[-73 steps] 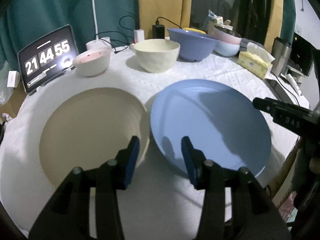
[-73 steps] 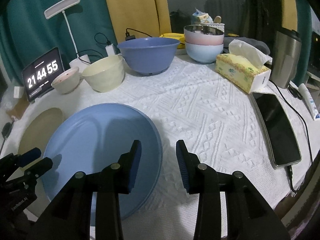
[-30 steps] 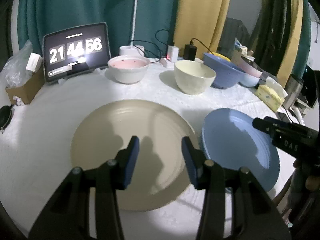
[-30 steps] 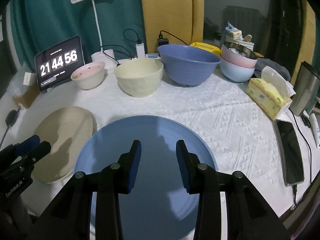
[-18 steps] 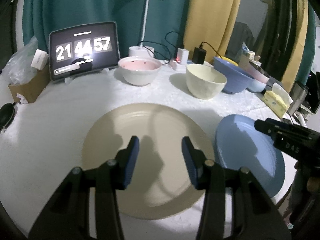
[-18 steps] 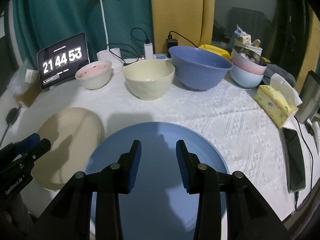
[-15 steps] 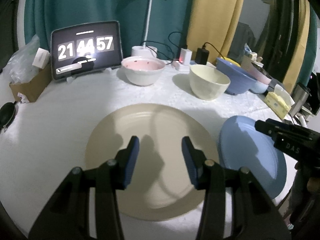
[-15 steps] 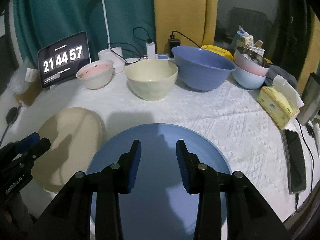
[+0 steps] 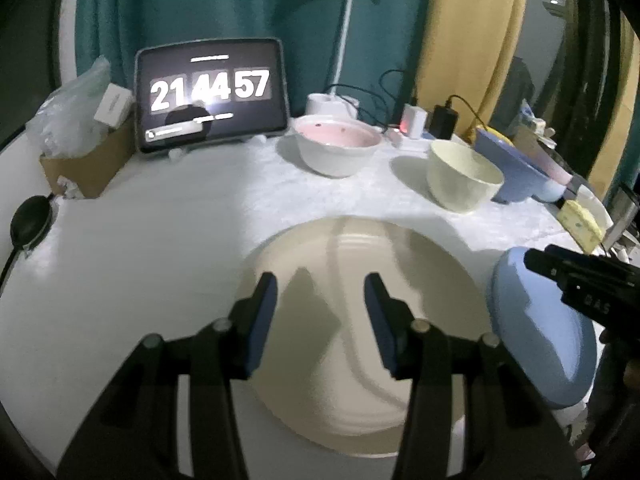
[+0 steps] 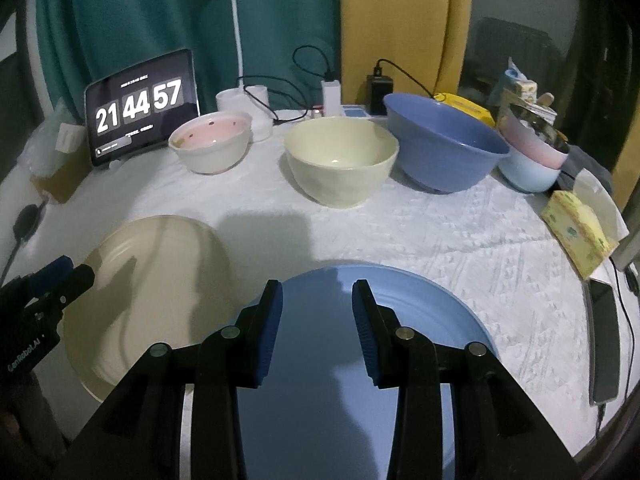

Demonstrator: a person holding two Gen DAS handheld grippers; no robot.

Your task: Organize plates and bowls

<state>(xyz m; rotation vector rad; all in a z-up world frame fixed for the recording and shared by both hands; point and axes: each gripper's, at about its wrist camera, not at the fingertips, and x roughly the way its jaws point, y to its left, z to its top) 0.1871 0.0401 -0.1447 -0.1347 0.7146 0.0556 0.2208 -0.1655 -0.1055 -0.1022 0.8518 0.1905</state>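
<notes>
The left gripper (image 9: 320, 312) is seen with its jaws parted and with nothing between the pads; it is held above the beige plate (image 9: 360, 320), which lies flat on the worktop (image 9: 140, 240) directly under and ahead of the fingertips. The right gripper (image 10: 317, 320) is likewise released and empty, and it is held over the blue plate (image 10: 420, 312), whose near half is covered by the fingers. No contact with either plate can be seen.

The relation that matters is the one between the two plates. They lie side by side, the beige one toward the left, the blue one toward the right, with their rims just beside each other; from these views it cannot be told whether the rims touch. Each plate is therefore nearer to the gripper of its own side. Being round, the plates give no long axis, so only the rim can be taken, and the nearest rim is at the front edge of the worktop.

Farther out, three bowls are set in a row: the pink-lined bowl (image 10: 209, 146), the cream bowl (image 10: 340, 160) and the large blue bowl (image 10: 440, 148). It is judged that stacking one plate on the other is the likely next step.
</notes>
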